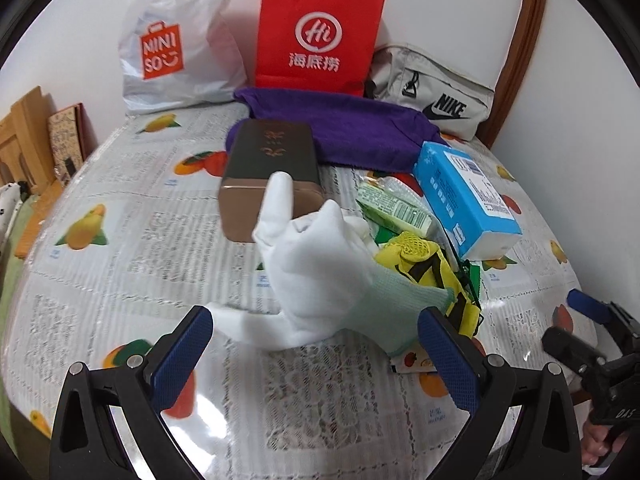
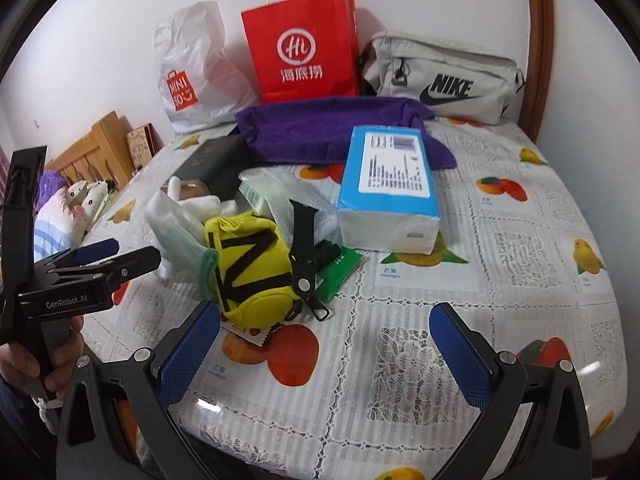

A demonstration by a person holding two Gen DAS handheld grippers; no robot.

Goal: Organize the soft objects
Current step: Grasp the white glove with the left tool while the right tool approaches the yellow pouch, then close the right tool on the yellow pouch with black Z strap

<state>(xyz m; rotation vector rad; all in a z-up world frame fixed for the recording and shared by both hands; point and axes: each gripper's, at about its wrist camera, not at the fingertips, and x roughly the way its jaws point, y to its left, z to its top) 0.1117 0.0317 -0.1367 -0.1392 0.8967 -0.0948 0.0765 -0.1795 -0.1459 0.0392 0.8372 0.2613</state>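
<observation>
The left tool (image 1: 316,344) is spread wide and empty just short of the white glove (image 1: 316,264), and the right tool (image 2: 324,344) is equally wide and empty before the yellow pouch (image 2: 252,268), so this looks like the approach, with the next move a short advance and a close on soft fabric. Both lie mid-bench beside a blue tissue pack (image 2: 386,188), a purple towel (image 2: 332,128) and a brown tin (image 1: 268,172). The bench (image 2: 520,272) wears a fruit-print cover, with a red paper bag (image 2: 300,48) against the white wall.
</observation>
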